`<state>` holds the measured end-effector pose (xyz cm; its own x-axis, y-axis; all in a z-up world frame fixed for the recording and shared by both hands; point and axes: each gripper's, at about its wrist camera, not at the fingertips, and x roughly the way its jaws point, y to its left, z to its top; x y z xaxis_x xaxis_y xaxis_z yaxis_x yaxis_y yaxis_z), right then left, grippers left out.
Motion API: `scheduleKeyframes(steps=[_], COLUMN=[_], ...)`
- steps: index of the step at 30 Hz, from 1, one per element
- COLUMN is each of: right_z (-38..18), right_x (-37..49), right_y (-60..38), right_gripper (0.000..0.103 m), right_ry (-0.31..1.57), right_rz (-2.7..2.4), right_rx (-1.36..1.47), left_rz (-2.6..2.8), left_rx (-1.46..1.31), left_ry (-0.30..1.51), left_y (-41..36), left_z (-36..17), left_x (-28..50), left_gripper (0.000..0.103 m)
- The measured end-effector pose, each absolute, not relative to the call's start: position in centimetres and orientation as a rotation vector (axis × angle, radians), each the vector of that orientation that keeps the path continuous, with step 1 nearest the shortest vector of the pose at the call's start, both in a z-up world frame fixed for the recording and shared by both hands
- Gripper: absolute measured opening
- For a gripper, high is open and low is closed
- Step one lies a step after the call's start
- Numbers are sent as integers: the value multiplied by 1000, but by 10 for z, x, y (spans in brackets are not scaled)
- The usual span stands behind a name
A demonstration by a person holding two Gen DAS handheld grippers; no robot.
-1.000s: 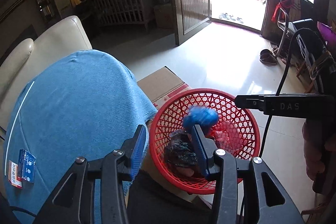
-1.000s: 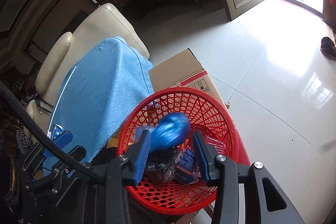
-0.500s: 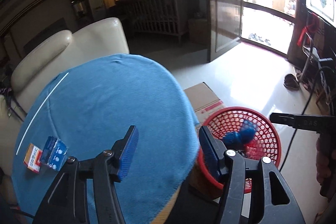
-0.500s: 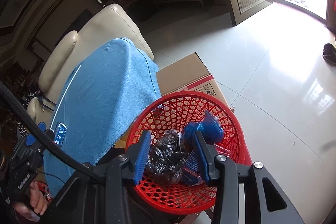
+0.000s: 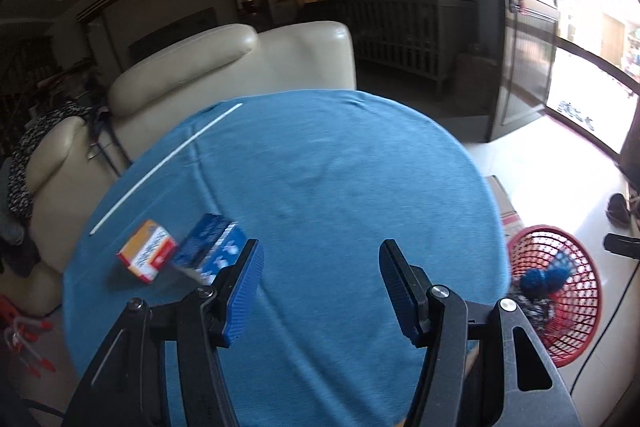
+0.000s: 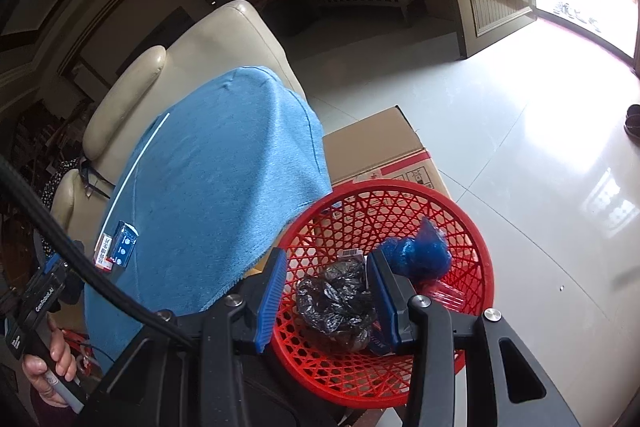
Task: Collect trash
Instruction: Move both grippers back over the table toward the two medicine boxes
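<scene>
Both jaws parted and empty, the left gripper (image 5: 320, 283) hangs over the blue tablecloth (image 5: 320, 179), the right gripper (image 6: 326, 291) above the red basket (image 6: 472, 231).

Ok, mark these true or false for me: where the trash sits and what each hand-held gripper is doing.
1. The blue wad lies in the red basket. True.
2. Two small boxes sit on the blue cloth. True: an orange-and-white box and a blue box.
3. The left hand-held gripper is clamped on the blue box. False: its jaws stand open with nothing between them.
4. The basket is empty. False: it also holds a crumpled black bag.
5. The right hand-held gripper is over the basket. True.
</scene>
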<state>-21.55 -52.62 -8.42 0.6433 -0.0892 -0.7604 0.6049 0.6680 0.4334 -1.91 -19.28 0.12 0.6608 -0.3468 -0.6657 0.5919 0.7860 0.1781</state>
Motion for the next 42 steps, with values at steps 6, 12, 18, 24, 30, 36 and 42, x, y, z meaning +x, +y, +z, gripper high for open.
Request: scheduleKeyframes(steps=[6, 12, 18, 24, 30, 36, 42], right_z=[-75, -66, -56, -47, -45, -52, -72], right_x=[-192, -158, -111, -59, 6, 72, 135], right_y=[-509, -483, -444, -399, -354, -310, -272], right_gripper=[45, 45, 45, 48, 49, 54, 58], right_ry=[785, 810, 847, 889, 960, 1036, 1123], right_rz=[-384, -301, -193, -72, 34, 107, 109], right_rx=[705, 639, 553, 510, 499, 529, 607], left_rz=[-445, -315, -187, -112, -73, -46, 3], left_rx=[366, 307, 233, 177, 140, 80, 27], left_ry=[679, 714, 739, 757, 776, 788, 802], left_y=[-146, -86, -22, 21, 55, 92, 133], left_z=[-3, -6, -10, -18, -31, -37, -49], left_x=[2, 23, 43, 52, 57, 58, 61], left_gripper=[61, 61, 61, 61, 61, 61, 61])
